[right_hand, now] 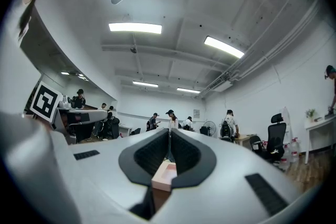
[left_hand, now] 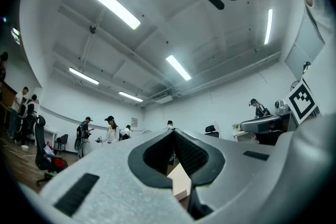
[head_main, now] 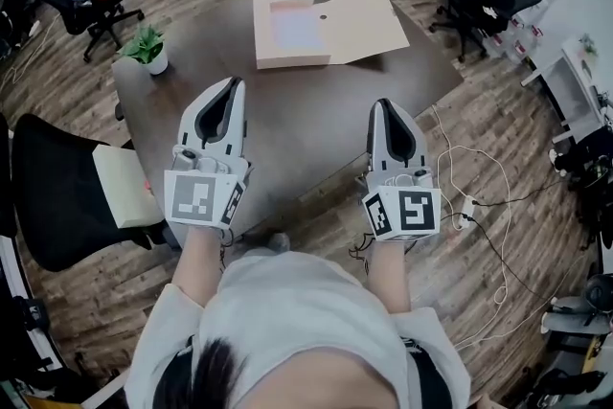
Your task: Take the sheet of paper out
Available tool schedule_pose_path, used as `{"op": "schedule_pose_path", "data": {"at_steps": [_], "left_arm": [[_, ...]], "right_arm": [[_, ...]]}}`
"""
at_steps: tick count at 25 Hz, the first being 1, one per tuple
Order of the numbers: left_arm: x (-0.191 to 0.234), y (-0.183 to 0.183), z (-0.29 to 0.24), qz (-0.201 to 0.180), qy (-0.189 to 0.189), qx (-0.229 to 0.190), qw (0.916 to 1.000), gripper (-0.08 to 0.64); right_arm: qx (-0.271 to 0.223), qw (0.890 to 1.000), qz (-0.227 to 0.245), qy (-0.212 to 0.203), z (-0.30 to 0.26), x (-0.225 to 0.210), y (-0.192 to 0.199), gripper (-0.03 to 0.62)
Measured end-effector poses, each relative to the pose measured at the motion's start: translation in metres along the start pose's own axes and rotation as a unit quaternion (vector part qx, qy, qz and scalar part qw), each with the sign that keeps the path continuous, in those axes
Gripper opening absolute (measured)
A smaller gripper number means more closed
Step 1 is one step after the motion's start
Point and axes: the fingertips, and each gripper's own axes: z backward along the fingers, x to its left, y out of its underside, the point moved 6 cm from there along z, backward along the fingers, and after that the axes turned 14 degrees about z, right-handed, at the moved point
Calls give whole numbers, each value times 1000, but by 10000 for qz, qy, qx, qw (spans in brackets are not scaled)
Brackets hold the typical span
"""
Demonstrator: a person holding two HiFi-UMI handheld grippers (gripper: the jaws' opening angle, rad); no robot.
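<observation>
Head view: open tan folder (head_main: 369,19) at the far end of the table (head_main: 287,124), long axis running across the view. Pale sheet of paper (head_main: 295,31) lies flat in its left half, flap folded out to the right. Left gripper (head_main: 233,86) and right gripper (head_main: 383,103) both point at the folder from the near edge, well apart from it. The left lines up closer with the sheet; the right faces the flap. Bare table between, nothing in the way. Potted plant (head_main: 148,48) sits at the table's left corner, clear of the path.

Left gripper view: jaws (left_hand: 173,132) closed tip to tip, nothing held; the folder's corner (left_hand: 181,181) shows below them.

Right gripper view: jaws (right_hand: 169,131) together, empty; the folder's tray (right_hand: 164,176) lies dead ahead and low.
</observation>
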Motion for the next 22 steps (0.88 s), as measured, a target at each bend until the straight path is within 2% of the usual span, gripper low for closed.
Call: {"op": "schedule_pose_path", "data": {"at_steps": [7,16,22], "left_arm": [[27,11,-23,220,84,43,9997,9],[33,29,-48,403,231,162,9988,9],[47,39,-65,387,10,200,9991,9]], "right_arm": [[152,9999,-24,75,-26,7,12,18],[356,9992,-46,161,-38,-2,29,18],[345,9994,-69,-26,-69,-11,43,18]]}}
